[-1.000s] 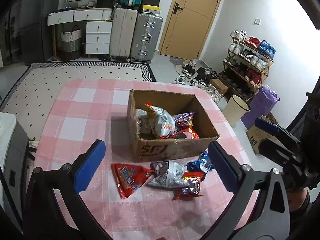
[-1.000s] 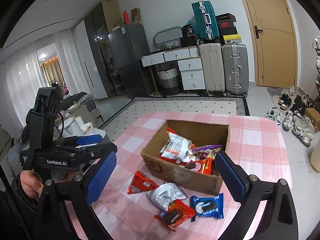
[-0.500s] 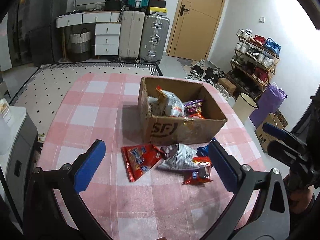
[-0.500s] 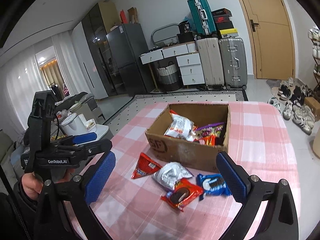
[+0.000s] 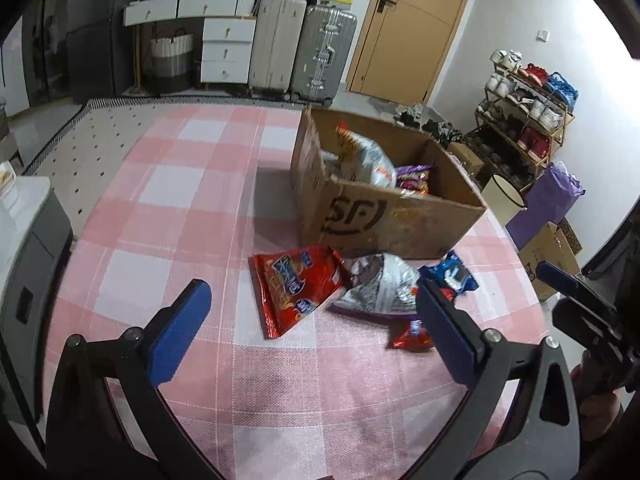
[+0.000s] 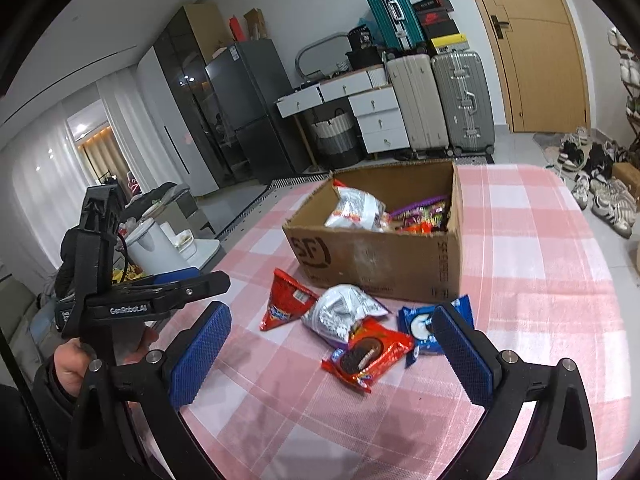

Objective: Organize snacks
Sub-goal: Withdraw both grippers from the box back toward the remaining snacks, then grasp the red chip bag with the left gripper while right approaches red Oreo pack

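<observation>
Left wrist view: my left gripper (image 5: pixel 312 320) hangs over the worktop (image 5: pixel 168 216), jaws apart and empty. The red chip bag (image 5: pixel 294 286) lies straight ahead between them, long axis running away toward the cardboard box (image 5: pixel 384 216) — silver packet (image 5: pixel 380 286) beside it.

Right wrist view: my right gripper (image 6: pixel 332 354) likewise has jaws apart, empty — the red cookie pack (image 6: pixel 368 354) sits nearest, dead centre.

Suitcases (image 6: pixel 438 100), fridge (image 6: pixel 248 108), wooden door (image 5: pixel 408 28), shoe rack (image 5: pixel 528 104), purple bag (image 5: pixel 554 200).
</observation>
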Available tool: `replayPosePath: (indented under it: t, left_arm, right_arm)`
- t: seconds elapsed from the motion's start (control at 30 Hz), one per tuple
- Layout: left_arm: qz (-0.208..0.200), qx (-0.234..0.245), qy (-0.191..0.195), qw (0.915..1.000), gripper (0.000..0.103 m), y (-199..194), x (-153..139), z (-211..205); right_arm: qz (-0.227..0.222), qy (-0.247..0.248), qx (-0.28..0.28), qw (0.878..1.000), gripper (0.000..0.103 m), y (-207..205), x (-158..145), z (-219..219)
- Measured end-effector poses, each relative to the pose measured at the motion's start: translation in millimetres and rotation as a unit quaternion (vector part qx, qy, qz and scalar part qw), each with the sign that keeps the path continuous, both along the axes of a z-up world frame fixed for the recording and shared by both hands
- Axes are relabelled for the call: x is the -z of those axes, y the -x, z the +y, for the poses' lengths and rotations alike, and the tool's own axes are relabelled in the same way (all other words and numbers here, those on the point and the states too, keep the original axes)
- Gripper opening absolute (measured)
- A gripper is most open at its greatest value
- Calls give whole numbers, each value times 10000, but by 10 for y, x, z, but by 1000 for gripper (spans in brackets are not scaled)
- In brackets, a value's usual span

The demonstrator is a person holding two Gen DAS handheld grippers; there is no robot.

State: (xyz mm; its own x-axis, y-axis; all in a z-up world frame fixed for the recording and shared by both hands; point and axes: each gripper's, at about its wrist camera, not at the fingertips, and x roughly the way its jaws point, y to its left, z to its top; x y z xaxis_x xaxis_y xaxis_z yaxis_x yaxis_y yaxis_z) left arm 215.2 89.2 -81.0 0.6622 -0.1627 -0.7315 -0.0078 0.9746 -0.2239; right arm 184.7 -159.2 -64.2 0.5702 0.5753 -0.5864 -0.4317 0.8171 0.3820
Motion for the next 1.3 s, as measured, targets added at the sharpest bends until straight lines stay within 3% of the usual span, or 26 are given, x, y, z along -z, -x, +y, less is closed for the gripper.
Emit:
replayPosePath:
  t: [0.47, 0.63, 0.73, 0.8, 0.83, 0.9, 1.0, 1.3]
  left_arm:
    - [457, 0, 101, 9989, 101, -477, 619, 5]
    - [531, -18, 191, 9984, 97, -637, 756, 7]
    - [638, -35, 334, 9974, 84, -733, 859, 32]
    - [744, -10, 521, 9959, 68, -805, 956, 61]
    - [790, -33, 537, 9954, 67, -828, 1000, 76]
    - [686, 65, 589, 9959, 54, -841, 1020, 78]
    - [625, 161, 687, 9955, 45, -863, 1047, 90]
    - [609, 256, 712, 9953, 43, -911, 1051, 86]
  right_arm:
    - [336, -69, 40, 9994, 102, -57, 415, 2]
    - [451, -84, 10, 9989, 102, -88, 534, 17]
    - [500, -111, 18, 9987, 102, -117, 582, 10]
    - [523, -126, 23, 9985, 102, -123, 602, 8]
    - [533, -132, 20, 9985, 102, -127, 612, 9]
    - [553, -130, 12, 9984, 102, -140, 637, 13]
    - [592, -155, 22, 9981, 102, -150, 670, 3]
    - [678, -136, 7, 9976, 102, -151, 727, 42]
